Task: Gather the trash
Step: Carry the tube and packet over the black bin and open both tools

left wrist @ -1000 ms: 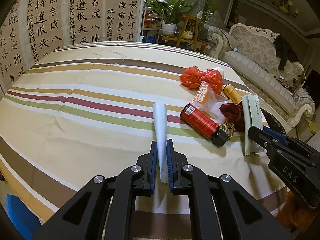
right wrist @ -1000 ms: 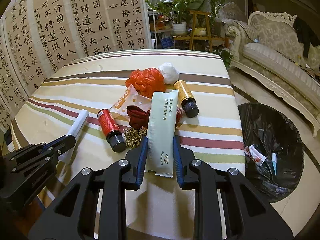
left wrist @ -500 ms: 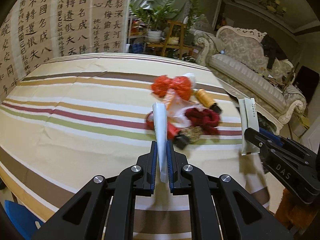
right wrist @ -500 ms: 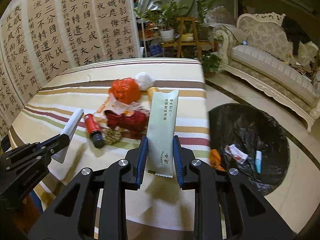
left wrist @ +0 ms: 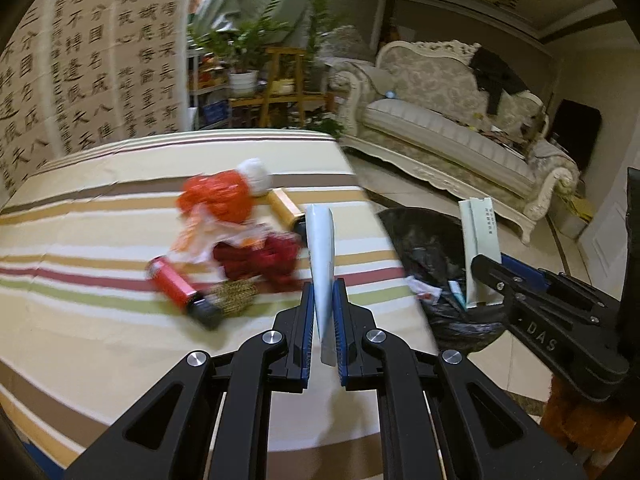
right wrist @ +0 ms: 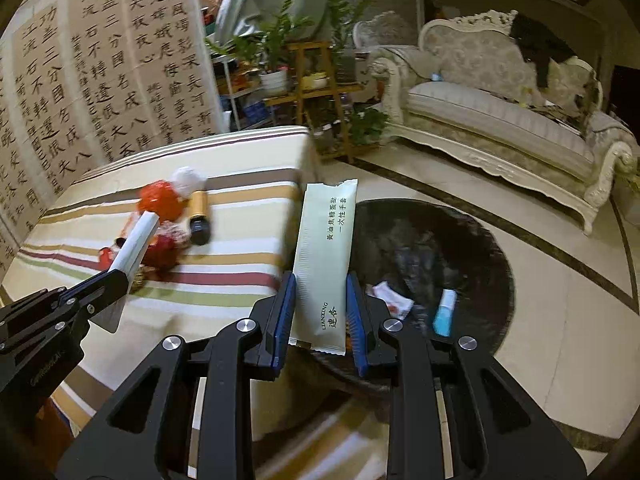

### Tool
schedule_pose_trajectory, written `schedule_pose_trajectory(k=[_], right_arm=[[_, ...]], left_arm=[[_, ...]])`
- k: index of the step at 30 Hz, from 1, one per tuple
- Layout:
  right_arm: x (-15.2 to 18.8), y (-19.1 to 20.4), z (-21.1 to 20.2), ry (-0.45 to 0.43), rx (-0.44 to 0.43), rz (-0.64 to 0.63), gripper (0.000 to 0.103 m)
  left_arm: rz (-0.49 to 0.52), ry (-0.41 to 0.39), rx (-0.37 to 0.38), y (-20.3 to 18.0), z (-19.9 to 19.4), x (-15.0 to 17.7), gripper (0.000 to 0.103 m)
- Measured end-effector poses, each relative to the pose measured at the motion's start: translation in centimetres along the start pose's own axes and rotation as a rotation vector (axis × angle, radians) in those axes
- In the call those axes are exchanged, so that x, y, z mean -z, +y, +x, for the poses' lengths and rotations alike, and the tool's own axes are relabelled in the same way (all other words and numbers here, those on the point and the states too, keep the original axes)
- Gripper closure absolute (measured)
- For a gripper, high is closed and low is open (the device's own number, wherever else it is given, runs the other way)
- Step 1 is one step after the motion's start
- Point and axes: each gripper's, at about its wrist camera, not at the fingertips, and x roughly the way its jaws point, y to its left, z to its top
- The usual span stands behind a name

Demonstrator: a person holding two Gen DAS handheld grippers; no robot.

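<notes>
My left gripper (left wrist: pixel 323 320) is shut on a flat white tube (left wrist: pixel 322 264), held above the striped table's right edge. My right gripper (right wrist: pixel 321 304) is shut on a pale green sachet (right wrist: pixel 325 264) with printed characters, held over the rim of the black trash bag (right wrist: pixel 432 240) on the floor. In the left wrist view the right gripper (left wrist: pixel 486 270) with its sachet (left wrist: pixel 478 236) shows at the right, above the bag (left wrist: pixel 432 248). The left gripper's tube (right wrist: pixel 134 244) appears at the left of the right wrist view. A trash pile remains on the table: orange plastic (left wrist: pixel 220 192), a red bottle (left wrist: pixel 176 288), an amber bottle (left wrist: pixel 284 208).
The striped tablecloth (left wrist: pixel 100 208) ends just left of the bag. Inside the bag lie a white wrapper (right wrist: pixel 390 300) and a small blue tube (right wrist: pixel 444 312). A cream sofa (right wrist: pixel 500 120), plant stands (right wrist: pixel 316 92) and a calligraphy screen (right wrist: pixel 100 80) line the far side.
Both grippers have swung right from over the table toward the black trash bag, each keeping its item. The trash pile has slid to the left in both views.
</notes>
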Motion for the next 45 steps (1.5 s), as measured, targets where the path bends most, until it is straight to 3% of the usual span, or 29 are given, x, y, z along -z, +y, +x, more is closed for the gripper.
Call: schedule_pose_trajectory(k=[12, 35, 38, 42, 45], right_arm=[[-0.1, -5.2, 1.5, 0.014, 0.038, 0.059, 0.078], [-1.0, -10.2, 4.8, 0.049, 0.062, 0.134, 0.075], [-1.0, -10.5, 4.7, 0.046, 0.070, 0.147, 0.067], [-1.0, -10.8, 4.4, 0.038, 0.081, 0.158, 0.067], [-1.0, -10.9, 4.1, 0.032, 0.088, 0.166, 0.065]], left_arm=[[0.092, 0.033, 0.029, -5.9, 4.5, -1.3, 0.093], [0.159, 0.104, 0.027, -9.6, 10.1, -3.3, 0.092], [0.159, 0.116, 0.023, -9.5, 10.3, -3.3, 0.084], [0.150, 0.096, 0.011, -9.3, 9.9, -3.2, 0.060], [0.141, 0.088, 0.009, -9.2, 9.6, -3.4, 0.054]])
